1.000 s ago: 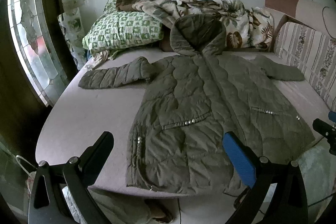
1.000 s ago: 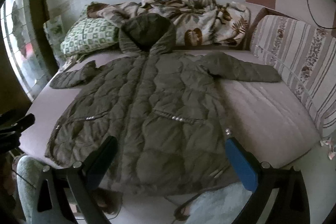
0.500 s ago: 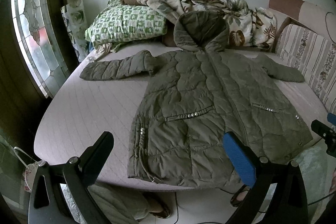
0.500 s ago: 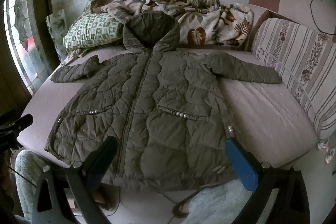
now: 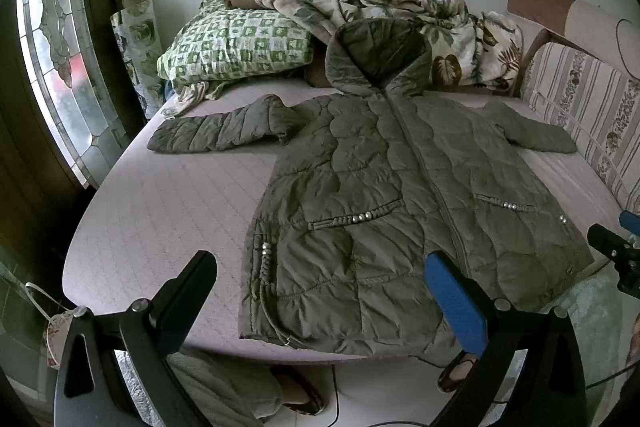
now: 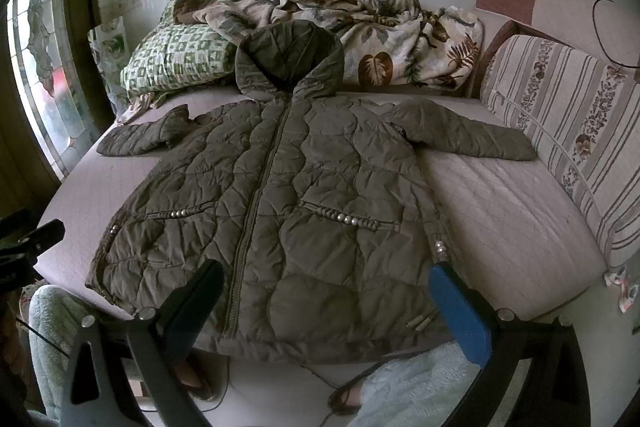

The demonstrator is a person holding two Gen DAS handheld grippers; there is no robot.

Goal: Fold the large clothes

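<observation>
An olive quilted hooded coat lies flat and face up on the bed, zipped, both sleeves spread sideways, hood toward the wall. Its hem hangs at the bed's near edge. My left gripper hovers open above the near edge, over the coat's left hem corner, holding nothing. My right gripper is open too, above the coat's lower right part, with nothing between its fingers. Each gripper shows at the edge of the other's view.
A green checked pillow and a leaf-print blanket are heaped by the wall. A striped sofa back borders the bed's right side. A stained-glass window stands left. A person's slippered feet are on the floor below.
Both grippers have risen and tilted down a little, so the coat now sits lower and fuller in each view. The coat itself has not moved.
</observation>
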